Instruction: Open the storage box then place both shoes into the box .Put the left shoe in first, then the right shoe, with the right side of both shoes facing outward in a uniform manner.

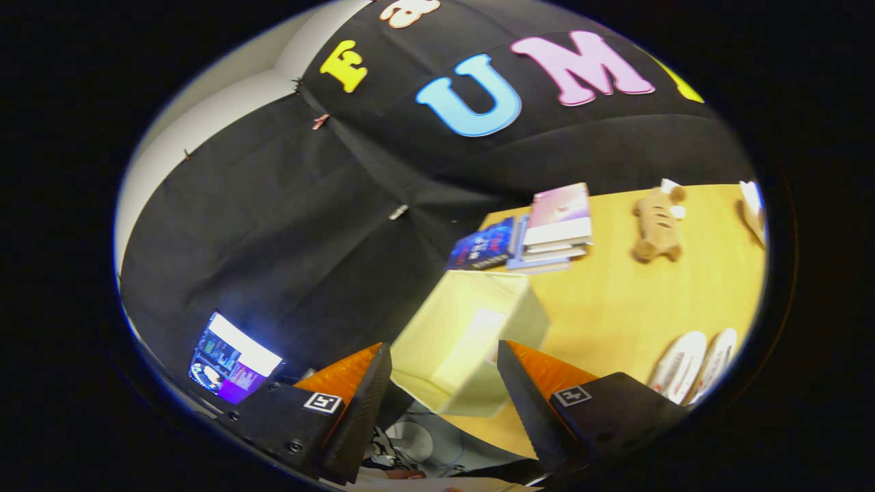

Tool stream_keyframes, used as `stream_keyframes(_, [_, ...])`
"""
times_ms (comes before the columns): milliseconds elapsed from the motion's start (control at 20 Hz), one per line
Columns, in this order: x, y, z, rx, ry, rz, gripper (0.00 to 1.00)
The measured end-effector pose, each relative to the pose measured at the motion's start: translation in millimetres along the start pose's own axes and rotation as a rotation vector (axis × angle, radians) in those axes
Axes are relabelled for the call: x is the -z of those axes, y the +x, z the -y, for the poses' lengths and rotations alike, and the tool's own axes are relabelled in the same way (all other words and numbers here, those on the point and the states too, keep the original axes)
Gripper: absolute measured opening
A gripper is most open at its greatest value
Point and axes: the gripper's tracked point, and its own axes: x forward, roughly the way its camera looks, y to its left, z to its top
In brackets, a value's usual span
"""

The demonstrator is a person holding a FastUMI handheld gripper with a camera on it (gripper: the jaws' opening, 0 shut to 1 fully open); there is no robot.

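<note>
Fingers of my gripper (pixel 444 383) hang spread wide, holding nothing, with the pale yellow fabric storage box (pixel 472 335) just ahead between them on the light wooden table (pixel 615 301). Both white shoes (pixel 694 365) lie well apart, beyond my right finger. That soft box could slide or fold if I nudge it clumsily.

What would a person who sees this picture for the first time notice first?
The eye likely falls first on the pale yellow storage box, standing open at the table's near corner, just ahead of the open gripper, whose fingers hold nothing. Next come the two white shoes lying side by side to the right of the fingers. Beyond the box lie a stack of books and a brown plush toy.
</note>
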Motion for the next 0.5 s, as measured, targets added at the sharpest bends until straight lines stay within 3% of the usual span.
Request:
stream_keyframes(250, [57,-53,119,0.331,-0.126,-0.080,0.96])
stream_keyframes(500, [115,-72,208,0.514,-0.195,-0.198,0.96])
